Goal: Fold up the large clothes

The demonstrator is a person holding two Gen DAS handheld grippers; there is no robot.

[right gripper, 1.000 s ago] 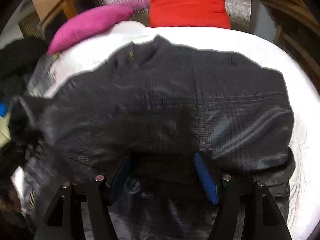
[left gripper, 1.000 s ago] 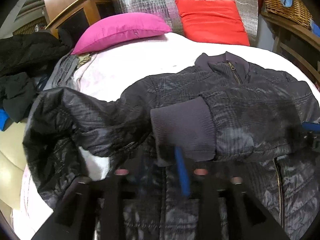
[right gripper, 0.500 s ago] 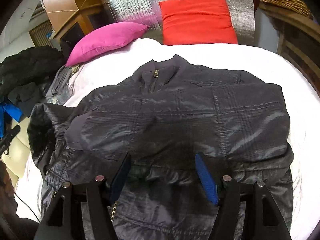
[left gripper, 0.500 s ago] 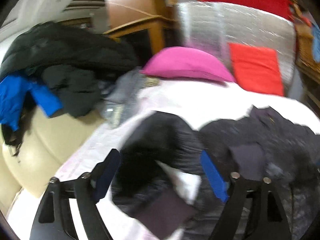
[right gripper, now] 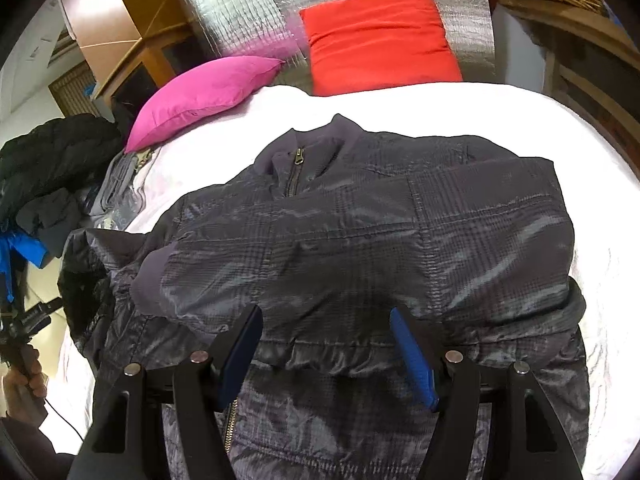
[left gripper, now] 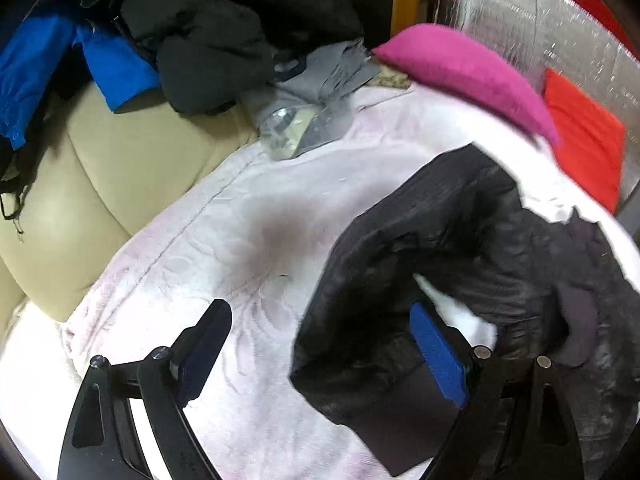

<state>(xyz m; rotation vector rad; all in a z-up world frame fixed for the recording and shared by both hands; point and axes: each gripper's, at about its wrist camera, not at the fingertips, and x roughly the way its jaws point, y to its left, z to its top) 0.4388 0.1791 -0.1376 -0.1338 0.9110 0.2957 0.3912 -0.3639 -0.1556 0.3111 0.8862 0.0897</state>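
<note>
jaws first: my left gripper (left gripper: 320,344) has just been opening and now stands wide over the pale pink bedcover (left gripper: 248,240), nothing pressed between its pads, though one loose sleeve (left gripper: 400,280) of the jacket lies just beside the blue pad. my right gripper (right gripper: 326,344) is spread partway above the jacket (right gripper: 360,232), tilted downward, and i can't see the pads pinching any cloth. i count one dark checked jacket, lying flat on the bed with its zip collar away from me and one sleeve folded across the chest. at the left edge of the right wrist view one hand (right gripper: 24,380) grips the other tool's handle. farther off i count two cushions, one magenta cushion (right gripper: 204,96) and one red cushion (right gripper: 380,36), and one heap of dark and blue clothes (left gripper: 180,32) on a cream sofa (left gripper: 100,184).
</note>
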